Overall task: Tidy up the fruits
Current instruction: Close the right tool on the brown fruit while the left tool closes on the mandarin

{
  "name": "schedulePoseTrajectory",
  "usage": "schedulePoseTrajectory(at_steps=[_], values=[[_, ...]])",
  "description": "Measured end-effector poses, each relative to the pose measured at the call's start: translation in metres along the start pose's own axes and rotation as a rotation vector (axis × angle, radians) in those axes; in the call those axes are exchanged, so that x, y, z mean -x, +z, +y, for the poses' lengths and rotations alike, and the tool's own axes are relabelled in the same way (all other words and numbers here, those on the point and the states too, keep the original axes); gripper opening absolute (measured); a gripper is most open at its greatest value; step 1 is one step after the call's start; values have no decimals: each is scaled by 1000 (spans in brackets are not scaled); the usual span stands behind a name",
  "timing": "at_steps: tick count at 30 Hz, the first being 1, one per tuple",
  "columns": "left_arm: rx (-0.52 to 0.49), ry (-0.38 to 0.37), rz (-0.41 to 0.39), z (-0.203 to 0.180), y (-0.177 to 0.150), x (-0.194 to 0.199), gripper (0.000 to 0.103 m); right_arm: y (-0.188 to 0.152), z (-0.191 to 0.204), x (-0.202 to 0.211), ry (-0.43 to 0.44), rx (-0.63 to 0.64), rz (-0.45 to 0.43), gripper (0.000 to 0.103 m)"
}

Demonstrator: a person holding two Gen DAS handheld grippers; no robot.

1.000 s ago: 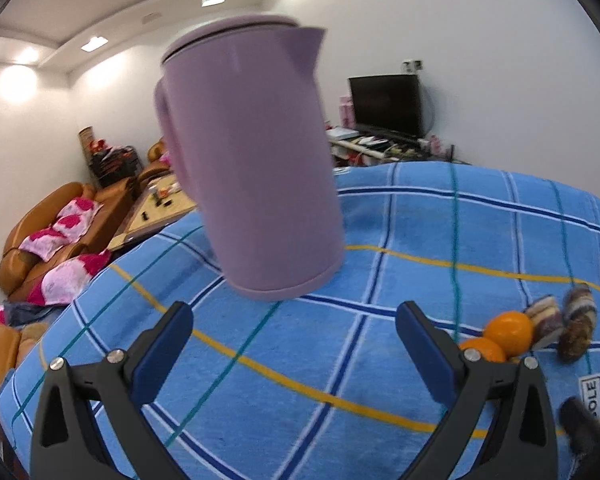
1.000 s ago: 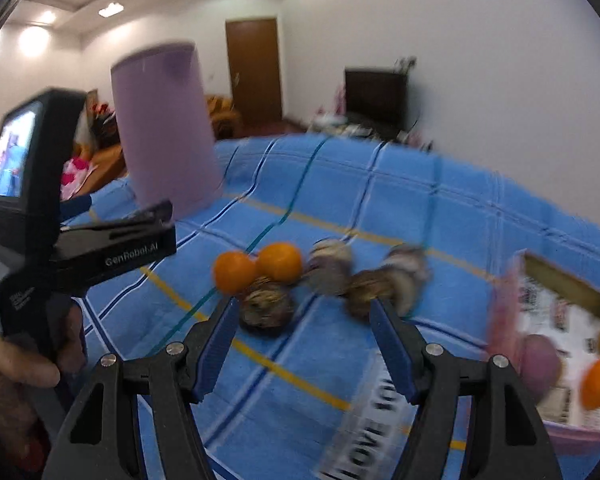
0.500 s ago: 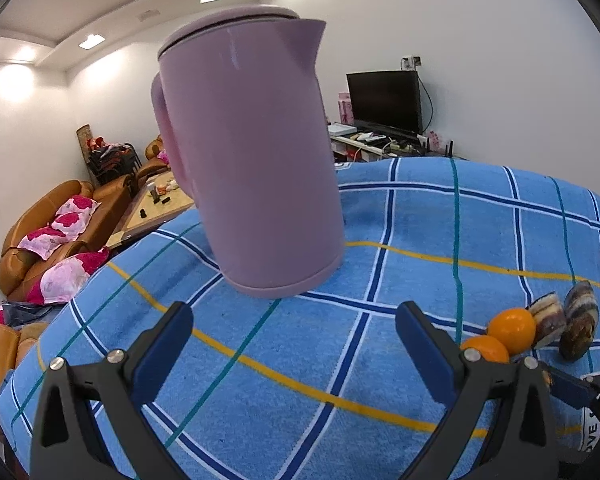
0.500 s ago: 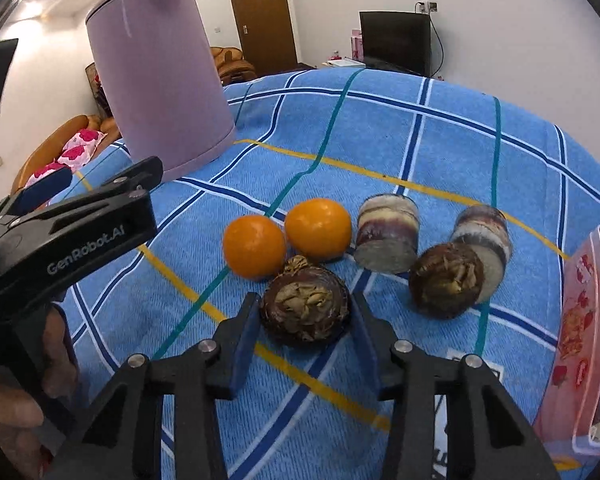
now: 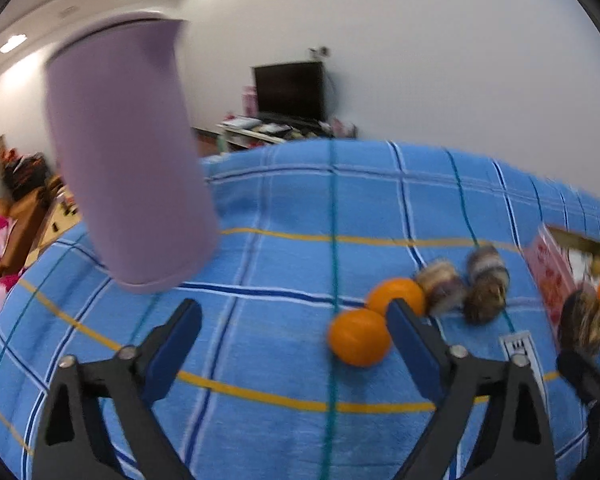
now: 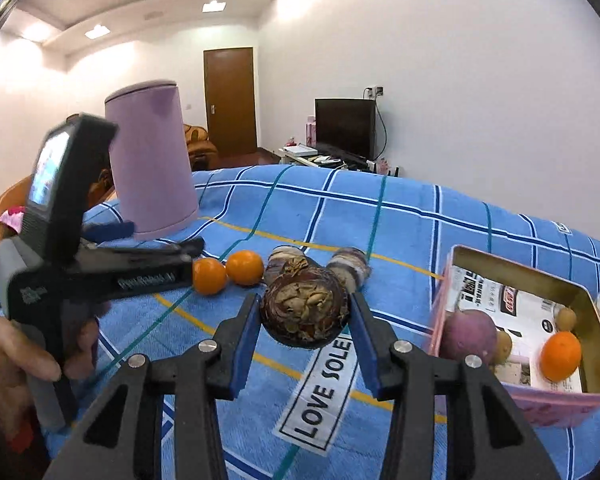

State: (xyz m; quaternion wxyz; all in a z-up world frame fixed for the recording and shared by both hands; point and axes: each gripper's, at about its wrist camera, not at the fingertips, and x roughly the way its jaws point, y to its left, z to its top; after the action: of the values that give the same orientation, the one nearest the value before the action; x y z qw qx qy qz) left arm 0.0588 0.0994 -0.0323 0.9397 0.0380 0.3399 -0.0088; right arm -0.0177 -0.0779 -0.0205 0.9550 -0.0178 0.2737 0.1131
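While both wrist views face the blue plaid counter, these lines hold:

Right hand-held gripper (image 6: pixel 305 326): lower centre of the right wrist view, its two blue pads clamped on either side of a dark brown round fruit (image 6: pixel 304 312), which sits between the fingertips and appears raised off the cloth.

Left hand-held gripper (image 5: pixel 294 350): lower centre of the left wrist view, jaws spread wide with nothing between them; blurred.

Oranges: two lie touching on the cloth; the nearer orange (image 5: pixel 359 337) is just left of the left gripper's right finger, the farther orange (image 5: pixel 396 296) partly behind that finger.

Striped fruits: two purple-banded pieces (image 6: pixel 350 266) lie just behind the held fruit, right of the oranges.

Pink tin box (image 6: pixel 540 400): right side of the right wrist view, well apart from the oranges; inside are a purple fruit (image 6: pixel 470 336), an orange fruit (image 6: pixel 561 355) and small brown ones.

Purple jug (image 5: pixel 128 184): upper left of the left wrist view, standing on the cloth beyond the left gripper.

Counter (image 6: pixel 412 216): covered by the plaid cloth with a "LOVE SOLE" label.
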Motion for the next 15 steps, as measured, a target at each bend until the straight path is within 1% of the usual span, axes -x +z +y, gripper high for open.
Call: schedulePoseTrajectory(at_steps=[1, 2, 4, 6, 8, 9, 10, 12, 14, 15], values=[[-37, 13, 19, -8, -2, -5, 84, -1, -2, 4, -1, -3, -2, 46], [-70, 14, 42, -15, -2, -11, 84, -1, -2, 5, -2, -1, -2, 46], [-83, -29, 46, -23, -1, -12, 79, 2, 0, 5, 3, 3, 1, 46], [-113, -22, 87, -30, -1, -21, 77, 2, 0, 6, 14, -6, 2, 46], [-129, -2, 138, -34, -1, -32, 67, 2, -1, 7, 21, -15, 9, 46], [-132, 4, 169, -34, -1, -38, 60, 3, 1, 3, 21, -16, 11, 46], [-116, -11, 178, -32, -1, -41, 55, 4, 2, 3, 22, -16, 10, 46], [-98, -29, 187, -29, -1, -42, 53, 4, 1, 2, 24, -14, 10, 46], [-104, -37, 183, -30, 0, -40, 44, 3, 1, -1, 23, -13, 11, 46], [-113, -30, 179, -32, 0, -39, 43, 3, 1, -2, 23, -15, 10, 46]])
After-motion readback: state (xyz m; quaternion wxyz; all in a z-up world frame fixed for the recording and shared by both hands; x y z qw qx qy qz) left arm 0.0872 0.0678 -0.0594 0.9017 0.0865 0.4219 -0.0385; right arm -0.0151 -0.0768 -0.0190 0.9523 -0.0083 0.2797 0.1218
